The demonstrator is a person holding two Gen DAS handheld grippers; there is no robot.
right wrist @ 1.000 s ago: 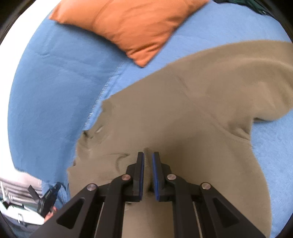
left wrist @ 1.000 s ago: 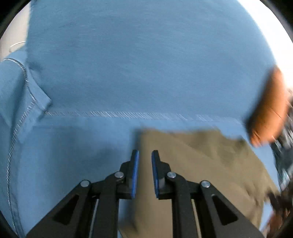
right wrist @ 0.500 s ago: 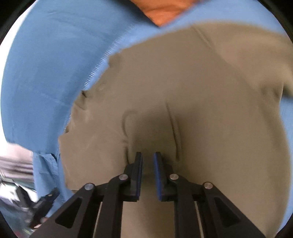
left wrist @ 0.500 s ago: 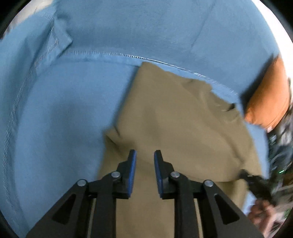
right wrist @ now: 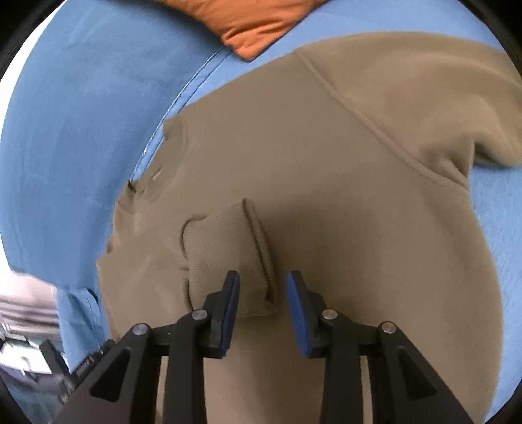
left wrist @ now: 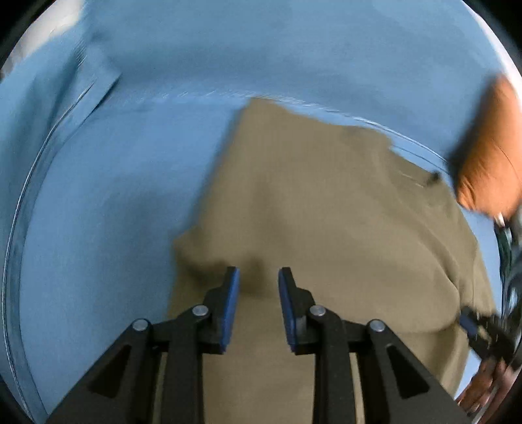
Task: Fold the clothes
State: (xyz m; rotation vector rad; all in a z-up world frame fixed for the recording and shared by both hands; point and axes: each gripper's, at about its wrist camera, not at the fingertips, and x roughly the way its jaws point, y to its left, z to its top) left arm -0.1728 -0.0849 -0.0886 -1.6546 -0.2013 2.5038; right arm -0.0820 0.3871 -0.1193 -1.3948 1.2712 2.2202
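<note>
An olive-brown sweatshirt (right wrist: 342,195) lies spread on a blue sofa seat (right wrist: 81,114). One sleeve is folded across the body, its ribbed cuff (right wrist: 228,248) lying on the chest just in front of my right gripper (right wrist: 262,287), which is open with the cuff edge between its jaws. The other sleeve (right wrist: 424,81) stretches to the upper right. In the left wrist view the sweatshirt (left wrist: 310,212) fills the centre and my left gripper (left wrist: 257,287) is open just above it, holding nothing.
An orange cushion (right wrist: 248,22) lies at the sofa back, also at the right edge of the left wrist view (left wrist: 486,146). The other gripper and a hand show at the lower right of the left wrist view (left wrist: 483,336). The blue backrest (left wrist: 261,49) rises behind.
My right gripper has opened and let go of the sleeve cuff, which now lies on the sweatshirt body. My left gripper has opened wider and moved over the garment.
</note>
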